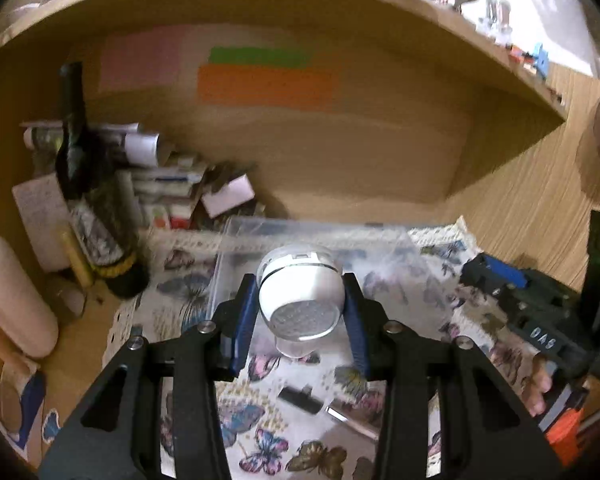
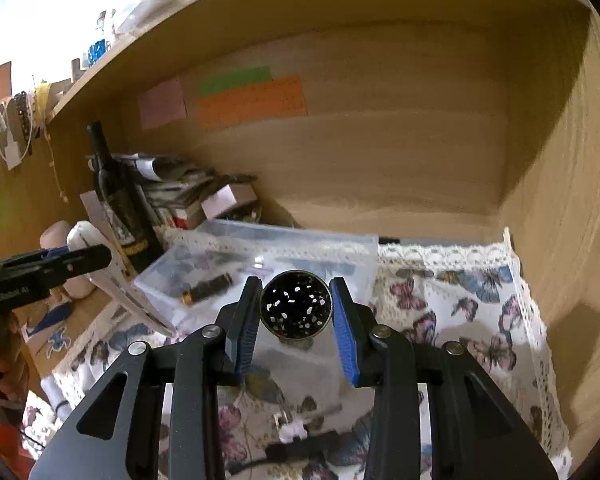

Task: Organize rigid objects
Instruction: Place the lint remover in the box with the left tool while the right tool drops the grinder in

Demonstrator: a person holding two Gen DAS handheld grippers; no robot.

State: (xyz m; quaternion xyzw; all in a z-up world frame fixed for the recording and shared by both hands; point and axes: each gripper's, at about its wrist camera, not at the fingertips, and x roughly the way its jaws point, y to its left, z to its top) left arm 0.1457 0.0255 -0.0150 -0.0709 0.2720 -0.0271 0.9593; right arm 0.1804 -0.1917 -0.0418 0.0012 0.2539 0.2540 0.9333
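Note:
My left gripper (image 1: 302,298) is shut on a white egg-shaped device (image 1: 300,292) with a round silvery grille, held above the butterfly cloth (image 1: 260,432) in front of a clear plastic box (image 1: 320,236). My right gripper (image 2: 296,306) is shut on a small round black tin (image 2: 296,304) with white flecks and a brass rim, held over the same clear box (image 2: 260,252). A dark cylinder with a brass end (image 2: 206,290) lies inside the box. The right gripper's body (image 1: 540,312) shows at the right of the left wrist view, the left gripper's body (image 2: 40,272) at the left of the right wrist view.
A dark bottle (image 1: 88,184) and stacked papers and small boxes (image 1: 168,188) crowd the back left of the wooden shelf nook. A small black adapter (image 1: 300,398) and a metal pen-like piece (image 1: 352,422) lie on the cloth. A white plug and black cable (image 2: 296,436) lie near.

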